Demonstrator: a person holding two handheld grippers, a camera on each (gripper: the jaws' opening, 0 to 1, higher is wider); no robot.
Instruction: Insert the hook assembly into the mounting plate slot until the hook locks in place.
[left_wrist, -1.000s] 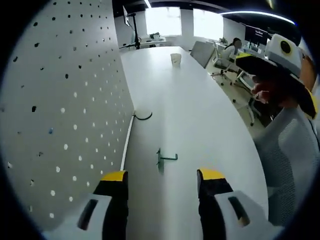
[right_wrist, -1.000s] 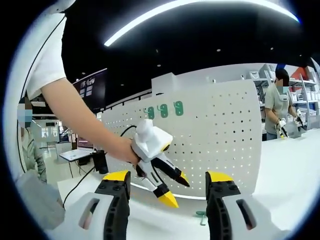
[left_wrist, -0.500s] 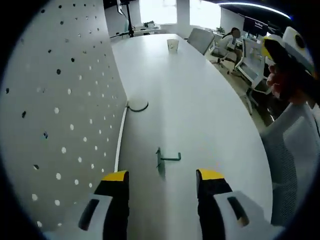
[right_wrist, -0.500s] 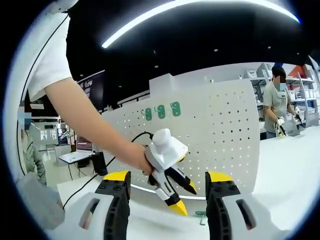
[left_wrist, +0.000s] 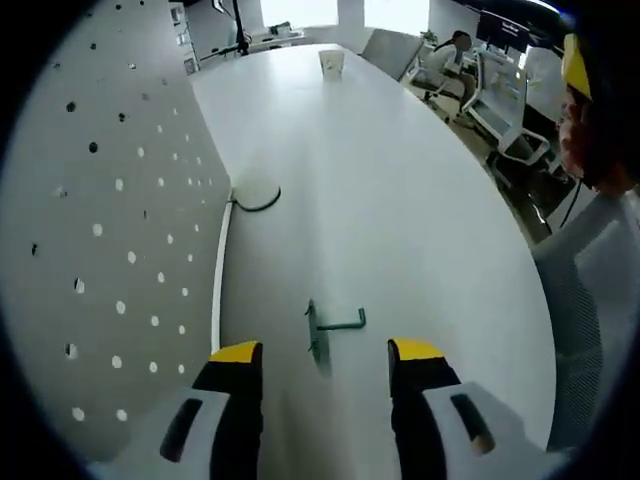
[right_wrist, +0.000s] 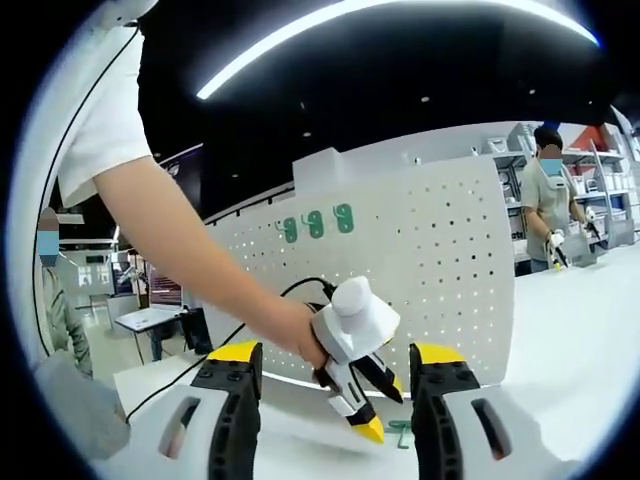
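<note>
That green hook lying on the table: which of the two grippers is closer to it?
Left. The left gripper hangs just above the green hook, open jaws on either side of it. The right gripper is held back from it, open.

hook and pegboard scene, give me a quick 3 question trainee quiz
1. True or false: the green hook lies on the white table, between the left gripper jaws' line of sight.
2. What stands upright beside the table edge? A) pegboard B) shelf C) door
3. Fill in: in the right gripper view, the left gripper points down toward the ____.

Key: 1 true; 2 A; 3 hook.
</note>
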